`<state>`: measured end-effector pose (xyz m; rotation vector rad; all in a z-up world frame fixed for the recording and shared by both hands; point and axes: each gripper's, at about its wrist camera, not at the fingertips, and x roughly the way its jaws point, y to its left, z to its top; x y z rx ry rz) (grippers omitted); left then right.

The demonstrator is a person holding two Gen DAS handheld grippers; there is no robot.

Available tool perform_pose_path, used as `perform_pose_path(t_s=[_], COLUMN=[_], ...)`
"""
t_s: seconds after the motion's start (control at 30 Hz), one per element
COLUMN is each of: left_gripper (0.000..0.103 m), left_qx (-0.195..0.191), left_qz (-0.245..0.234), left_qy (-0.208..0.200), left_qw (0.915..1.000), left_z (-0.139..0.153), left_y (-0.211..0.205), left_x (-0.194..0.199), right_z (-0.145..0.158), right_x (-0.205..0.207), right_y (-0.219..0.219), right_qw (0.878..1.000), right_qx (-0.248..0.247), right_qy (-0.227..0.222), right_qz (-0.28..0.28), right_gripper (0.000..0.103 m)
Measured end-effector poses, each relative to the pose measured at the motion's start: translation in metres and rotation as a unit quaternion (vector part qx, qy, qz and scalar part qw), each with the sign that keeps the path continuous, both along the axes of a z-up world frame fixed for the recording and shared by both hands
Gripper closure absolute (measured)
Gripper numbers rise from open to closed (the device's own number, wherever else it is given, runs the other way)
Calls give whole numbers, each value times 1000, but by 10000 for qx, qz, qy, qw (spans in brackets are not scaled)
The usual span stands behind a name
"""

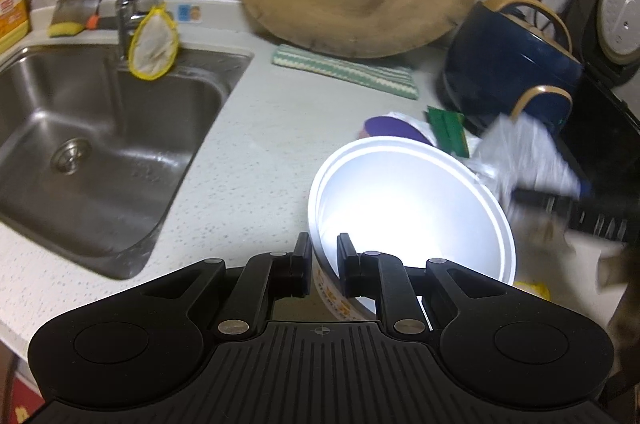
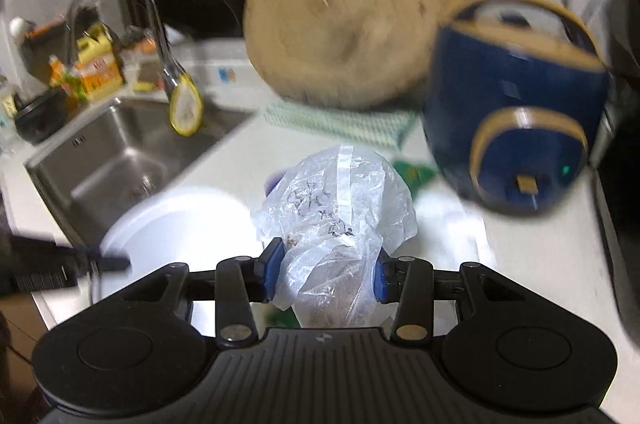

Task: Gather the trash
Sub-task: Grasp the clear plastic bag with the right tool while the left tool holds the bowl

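both tongs are loaded — the left gripper (image 1: 324, 266) is pinched on the near rim of the white bowl (image 1: 412, 207), which stands just beside the sink (image 1: 100, 127), and the right gripper (image 2: 324, 272) is pressed onto a crumpled plastic bag (image 2: 340, 199) held up beside that bowl. the thin film could be lost from the pads, or the bowl tipped — more wrappers (image 1: 444, 127) lie behind it.
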<state>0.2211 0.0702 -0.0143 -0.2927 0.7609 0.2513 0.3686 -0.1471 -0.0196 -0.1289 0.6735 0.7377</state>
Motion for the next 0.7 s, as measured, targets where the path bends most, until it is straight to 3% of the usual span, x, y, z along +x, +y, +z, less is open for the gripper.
perform_pose_path(t_s=[0.17, 0.23, 0.37, 0.4, 0.57, 0.7], left_gripper=[86, 86, 86, 86, 86, 86], left_qx=[-21, -24, -30, -34, -39, -33], left_qz=[-188, -232, -309, -319, -334, -323], left_qy=[33, 34, 35, 35, 57, 84], left_qw=[9998, 9997, 9995, 9995, 9994, 9994], left_z=[-3, -3, -4, -4, -5, -5], left_y=[-2, -3, -3, -3, -3, -3], left_x=[1, 2, 1, 1, -1, -1], right_z=[-37, -44, -52, -54, -72, -75], right_x=[-19, -27, -49, -53, -64, -69], right_y=[-11, -14, -24, -27, -22, -19], right_qw=[9984, 9978, 9977, 9976, 9967, 9971], right_qx=[-245, -300, -190, -104, -142, -76], right_qy=[350, 331, 285, 346, 600, 526], right_qz=[-361, -487, -592, -591, -521, -537], right_gripper=[50, 36, 26, 19, 17, 9])
